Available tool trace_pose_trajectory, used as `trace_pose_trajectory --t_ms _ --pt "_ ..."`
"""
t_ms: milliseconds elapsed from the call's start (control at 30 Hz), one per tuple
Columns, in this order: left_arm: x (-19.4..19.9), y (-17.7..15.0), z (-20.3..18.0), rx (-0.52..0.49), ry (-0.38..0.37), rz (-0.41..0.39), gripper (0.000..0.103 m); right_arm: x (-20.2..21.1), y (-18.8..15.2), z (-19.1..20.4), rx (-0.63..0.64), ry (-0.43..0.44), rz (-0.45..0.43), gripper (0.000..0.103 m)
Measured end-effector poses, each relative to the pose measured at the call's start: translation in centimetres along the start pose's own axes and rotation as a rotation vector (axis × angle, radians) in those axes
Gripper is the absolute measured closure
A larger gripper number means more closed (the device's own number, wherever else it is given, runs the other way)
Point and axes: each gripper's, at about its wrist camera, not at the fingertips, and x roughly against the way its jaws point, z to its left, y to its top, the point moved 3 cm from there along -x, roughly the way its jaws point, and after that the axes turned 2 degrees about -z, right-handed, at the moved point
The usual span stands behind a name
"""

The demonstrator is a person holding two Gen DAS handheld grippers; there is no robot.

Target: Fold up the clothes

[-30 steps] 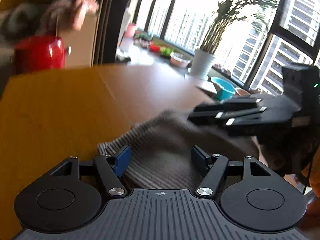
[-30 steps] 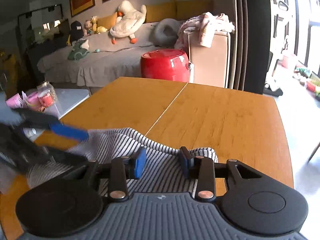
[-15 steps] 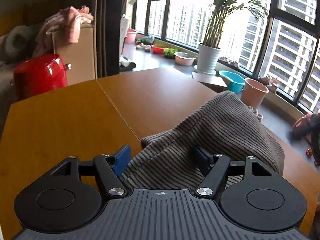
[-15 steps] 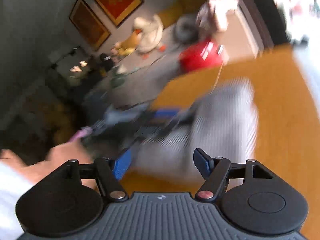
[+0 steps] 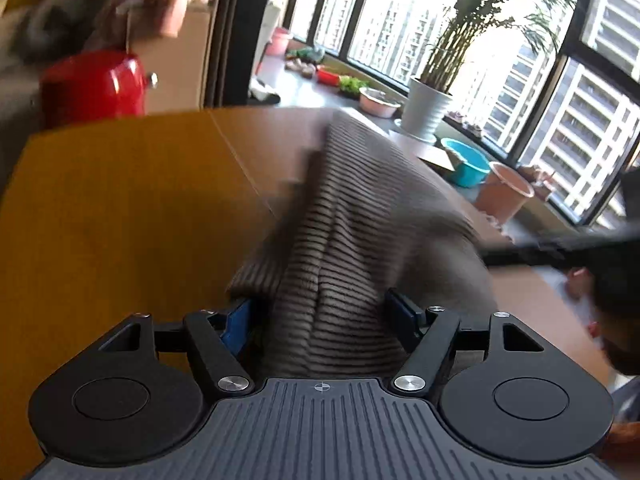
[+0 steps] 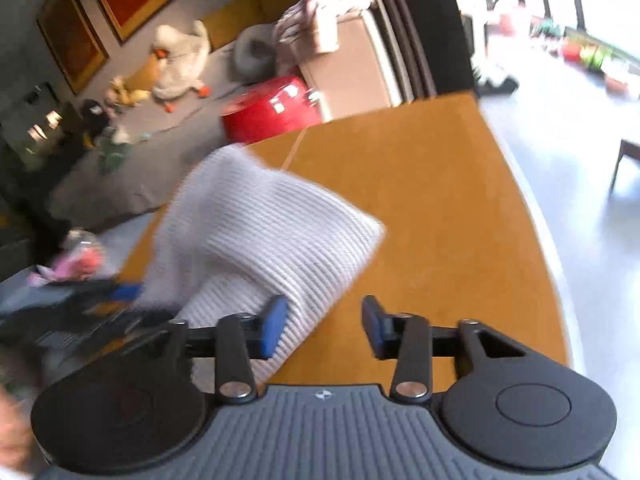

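A grey-and-white striped knit garment [image 5: 352,240] hangs bunched over the wooden table [image 5: 120,208]. My left gripper [image 5: 320,316] has its jaws wide apart with the cloth filling the gap between them. In the right wrist view the same garment [image 6: 260,232] is lifted and blurred. My right gripper [image 6: 324,328] is open, and the cloth only brushes its left finger [image 6: 274,326]. The left gripper shows blurred at the lower left of the right wrist view [image 6: 100,300].
A red pot [image 6: 276,108] stands beyond the table's far edge, by a cardboard box [image 6: 344,68] with clothes on it. A sofa with stuffed toys [image 6: 176,60] is behind. Potted plant [image 5: 428,108] and basins [image 5: 468,160] stand by the window.
The garment has been lifted off the table and swung up. My right gripper has let go of it and opened. Both views have swung and blurred.
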Motion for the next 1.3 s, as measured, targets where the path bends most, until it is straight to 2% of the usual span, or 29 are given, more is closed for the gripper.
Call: trace_pose_trajectory --t_ms 67,133,200,300,333,367,433,500,567,700,733,767,833,867,900,1000,1100,1167,1233,1300 --pt "-0.2 -0.3 -1.3 -0.004 -0.023 0.001 0.026 -1.0 0.9 0.6 0.069 -0.074 -0.041 0.06" --pt "-0.5 -0.7 -2.7 -0.007 -0.091 0.016 0.02 -1.9 1.8 0.8 0.135 -0.149 -0.073 0.06" --pt "-0.5 -1.2 -4.1 -0.023 -0.157 0.033 0.02 -2.5 2.6 1.1 0.185 -0.206 -0.095 0.059" --pt "0.9 -1.2 -4.8 -0.052 -0.213 0.02 0.02 -1.5 2.7 1.7 0.22 -0.209 -0.121 0.055" --pt "1.5 -1.1 -4.7 -0.055 -0.225 0.006 0.02 -0.6 2.6 2.1 0.239 -0.197 -0.142 0.048" --pt "2.2 -0.8 -4.1 -0.043 -0.213 -0.018 0.02 0.4 2.3 2.7 0.263 -0.174 -0.165 0.04" --pt "3.6 0.0 -2.4 -0.006 -0.17 -0.073 0.02 2.2 1.4 4.1 0.306 -0.118 -0.199 0.038" --pt "4.1 0.6 -0.3 0.049 -0.088 -0.108 0.025 3.5 0.3 6.5 0.363 -0.048 -0.217 0.038" --pt "3.6 1.0 1.8 0.125 -0.029 -0.113 0.046 4.0 -1.2 9.0 0.436 0.005 -0.218 0.038" --pt "1.2 0.5 2.9 0.189 -0.007 -0.06 0.058 2.9 -4.7 12.9 0.592 0.025 -0.202 0.034" --pt "0.8 0.2 2.8 0.193 -0.013 -0.05 0.06 2.2 -5.2 13.1 0.623 0.003 -0.2 0.037" --pt "0.5 0.0 2.6 0.197 -0.019 -0.04 0.062 1.6 -5.6 13.2 0.652 -0.02 -0.198 0.063" --pt "0.1 -0.5 2.4 0.202 -0.032 -0.027 0.063 1.4 -5.2 12.2 0.598 0.008 -0.171 0.079" --pt "0.3 -0.5 2.5 0.2 -0.043 -0.027 0.063 1.7 -4.5 11.8 0.559 0.023 -0.168 0.091" --pt "0.4 -0.5 2.7 0.197 -0.058 -0.025 0.064 2.0 -3.8 11.5 0.519 0.036 -0.169 0.091" --pt "0.2 -0.5 2.8 0.19 -0.099 -0.02 0.073 4.7 -0.8 11.3 0.324 0.206 -0.203 0.093" --pt "-0.5 -0.3 2.4 0.193 -0.111 -0.015 0.076 5.6 0.7 11.9 0.22 0.356 -0.181 0.094" --pt "-0.7 -0.4 2.3 0.194 -0.109 -0.014 0.076 4.0 0.3 11.7 0.166 0.392 -0.106 0.094" --pt "-0.8 -0.4 2.3 0.194 -0.108 -0.014 0.075 1.4 -0.8 10.7 0.099 0.376 -0.024 0.093" --pt "-1.0 -0.4 2.2 0.195 -0.106 -0.014 0.074 -0.2 -1.5 9.0 -0.007 0.371 0.012 0.093"
